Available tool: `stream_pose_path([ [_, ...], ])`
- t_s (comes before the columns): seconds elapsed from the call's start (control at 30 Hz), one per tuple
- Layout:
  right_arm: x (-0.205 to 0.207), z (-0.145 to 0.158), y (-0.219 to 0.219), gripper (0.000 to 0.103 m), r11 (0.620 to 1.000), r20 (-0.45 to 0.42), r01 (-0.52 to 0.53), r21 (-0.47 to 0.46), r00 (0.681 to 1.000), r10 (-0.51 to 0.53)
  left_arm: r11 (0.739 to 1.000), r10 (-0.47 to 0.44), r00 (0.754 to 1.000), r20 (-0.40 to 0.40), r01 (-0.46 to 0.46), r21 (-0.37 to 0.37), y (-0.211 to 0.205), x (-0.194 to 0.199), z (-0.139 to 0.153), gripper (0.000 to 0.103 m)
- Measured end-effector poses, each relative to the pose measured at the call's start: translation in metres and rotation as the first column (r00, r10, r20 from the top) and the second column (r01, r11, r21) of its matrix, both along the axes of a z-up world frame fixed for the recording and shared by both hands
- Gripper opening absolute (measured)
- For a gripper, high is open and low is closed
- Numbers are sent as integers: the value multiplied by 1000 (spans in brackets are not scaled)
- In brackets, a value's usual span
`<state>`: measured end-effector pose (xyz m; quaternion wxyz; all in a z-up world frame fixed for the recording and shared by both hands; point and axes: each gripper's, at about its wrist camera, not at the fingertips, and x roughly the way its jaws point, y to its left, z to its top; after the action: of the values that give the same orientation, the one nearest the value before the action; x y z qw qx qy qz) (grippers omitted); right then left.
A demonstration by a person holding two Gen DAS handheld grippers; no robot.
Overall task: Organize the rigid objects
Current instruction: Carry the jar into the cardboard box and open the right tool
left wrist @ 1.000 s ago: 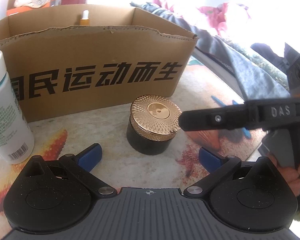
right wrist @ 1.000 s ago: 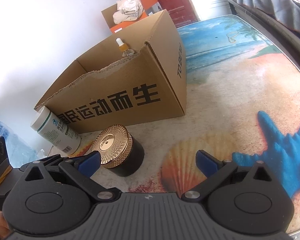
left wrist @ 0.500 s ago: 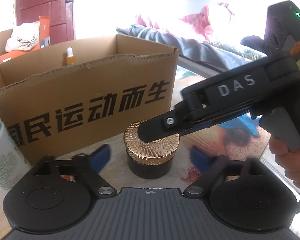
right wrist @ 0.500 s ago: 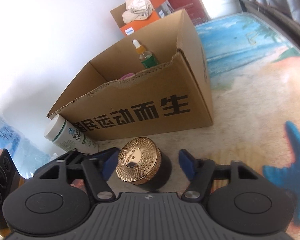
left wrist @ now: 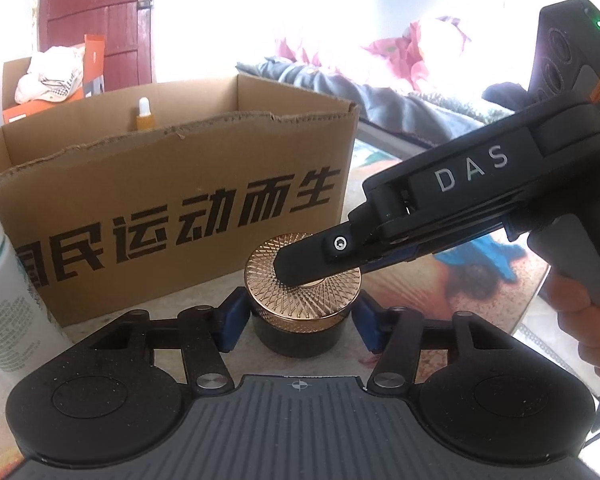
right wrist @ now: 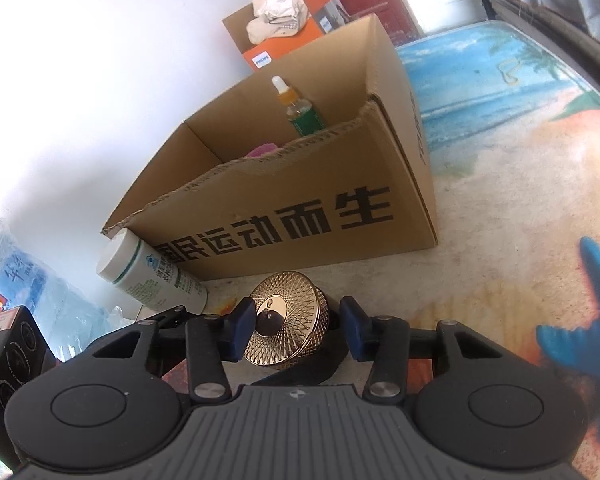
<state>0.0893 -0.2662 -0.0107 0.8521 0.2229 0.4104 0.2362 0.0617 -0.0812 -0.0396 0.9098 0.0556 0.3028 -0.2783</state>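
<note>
Left wrist view has the dark jar with the gold lid (left wrist: pixel 302 304) standing upright on the beach-print tabletop (left wrist: pixel 480 292), directly between the blue pads of the left gripper (left wrist: pixel 300 326); both pads sit right at the jar's sides, though whether they actually press on it cannot be told from this angle. Reaching in from the right, the right gripper (left wrist: pixel 300 268) lies over the lid, its black finger (left wrist: pixel 320 256) covering part of the gold top (its body reads "DAS"), and the person's right hand (left wrist: pixel 588 320) wraps the handle. From the right wrist view, the same jar (right wrist: pixel 286 322) sits between that gripper's own blue pads (right wrist: pixel 242 330); the left pad is against the lid's edge while the right pad stands a little off, so its jaws are parted around the jar rather than clamped. Just behind the jar is an open cardboard box (right wrist: pixel 300 216) with black printed characters, and inside it stands a dropper bottle (right wrist: pixel 298 108) next to something pink (right wrist: pixel 262 150). A white bottle with a green label (right wrist: pixel 148 270) stands beside the box's front left corner, near the jar.
</note>
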Motion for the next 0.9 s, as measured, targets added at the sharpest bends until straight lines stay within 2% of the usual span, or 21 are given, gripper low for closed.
stream_pose_path([
  [0.13, -10, 19, 2, 49, 1000, 45, -4, -6, 999, 5, 1000, 9, 999, 33, -8, -16, 5, -8, 15, 56],
  [0.3, -15, 63, 4, 49, 999, 148, -29, -20, 988, 32, 998, 37, 994, 101, -31, -62, 12, -12, 51, 56],
  [0.5, 14, 116, 5, 49, 995, 257, -78, -66, 962, 93, 992, 82, 983, 166, -65, -103, 10, 12, 96, 56],
  [0.67, 75, 127, 6, 50, 989, 214, -115, -97, 968, 133, 986, 120, 988, 94, -107, -128, 3, 68, 106, 56],
  [0.8, 134, 113, 11, 49, 980, 100, -152, -127, 981, 165, 980, 146, 989, -37, -150, -134, 1, 114, 91, 56],
  [0.9, 164, 97, 17, 49, 973, 27, -175, -150, 983, 181, 978, 155, 978, -138, -171, -117, 3, 140, 79, 56],
])
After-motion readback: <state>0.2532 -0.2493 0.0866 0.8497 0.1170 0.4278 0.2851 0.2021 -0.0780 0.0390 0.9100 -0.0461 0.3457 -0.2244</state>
